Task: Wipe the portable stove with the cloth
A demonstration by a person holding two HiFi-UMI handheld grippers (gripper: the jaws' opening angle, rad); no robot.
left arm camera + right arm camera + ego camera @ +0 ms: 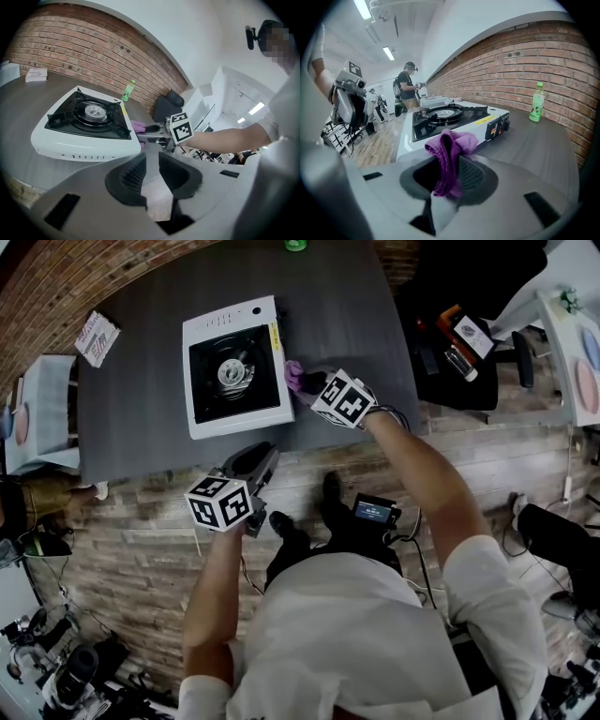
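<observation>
Head view: the portable stove (234,367) is sitting on the dark table (131,427), around 11 o'clock from the person.
Cloth: the purple cloth (293,376) is hanging bunched at the stove's 3 o'clock side, by the knob panel. I cannot tell whether it is touching the casing.
Right gripper view: the right gripper (447,166) is pinching the cloth, with its fingers pressing in on a fold and the loose end puffing out above them.
Left gripper view: the left gripper (151,171) is hovering off the table's near edge, at the stove's 5 o'clock. Its fingers are standing a little apart and gripping nothing.
Bottle: a green bottle (537,108) is standing at the table's 12 o'clock end, well apart from the work.
Progress: the cloth is gripped and brought to the stove, so wiping seems to be just starting at the side panel. The white top, the black burner well and the other sides appear to be waiting.
</observation>
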